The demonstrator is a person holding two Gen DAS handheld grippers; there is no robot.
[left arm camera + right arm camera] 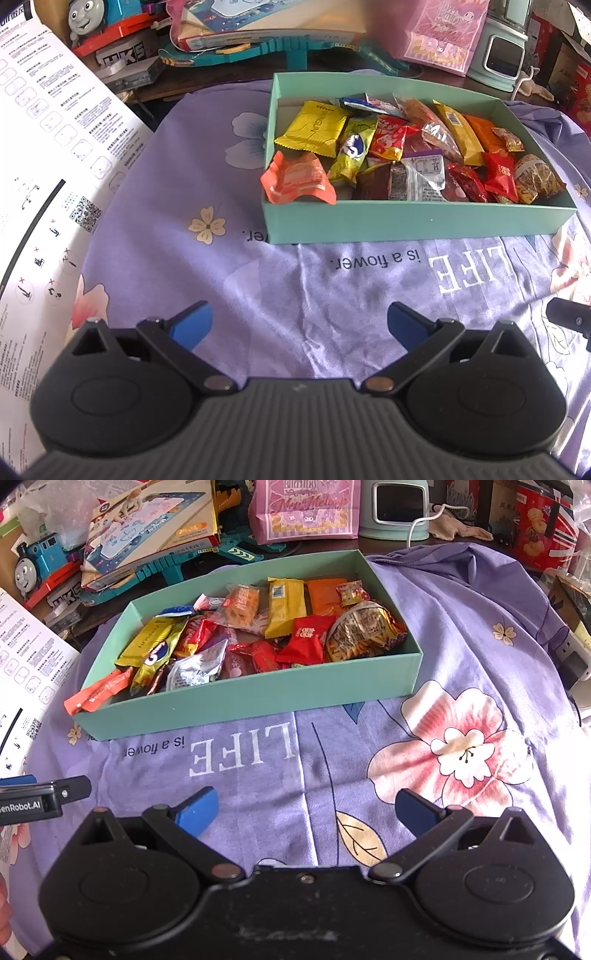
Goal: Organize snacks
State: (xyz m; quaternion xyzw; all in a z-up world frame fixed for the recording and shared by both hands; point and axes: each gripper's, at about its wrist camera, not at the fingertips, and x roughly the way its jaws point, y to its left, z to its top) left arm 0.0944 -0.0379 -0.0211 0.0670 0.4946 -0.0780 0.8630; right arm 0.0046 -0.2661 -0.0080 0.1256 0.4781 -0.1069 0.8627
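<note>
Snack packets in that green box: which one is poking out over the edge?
The orange packet at the box's near left corner. It droops over the rim, while the other packets lie inside the walls.

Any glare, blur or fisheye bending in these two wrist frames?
Left wrist: strong barrel bending, white printed instruction sheet curves and is overexposed; shallow teal cardboard box sharp. Right wrist: glare off the silver foil snack packet; purple flowered cloth sharp, corners vignetted.
</note>
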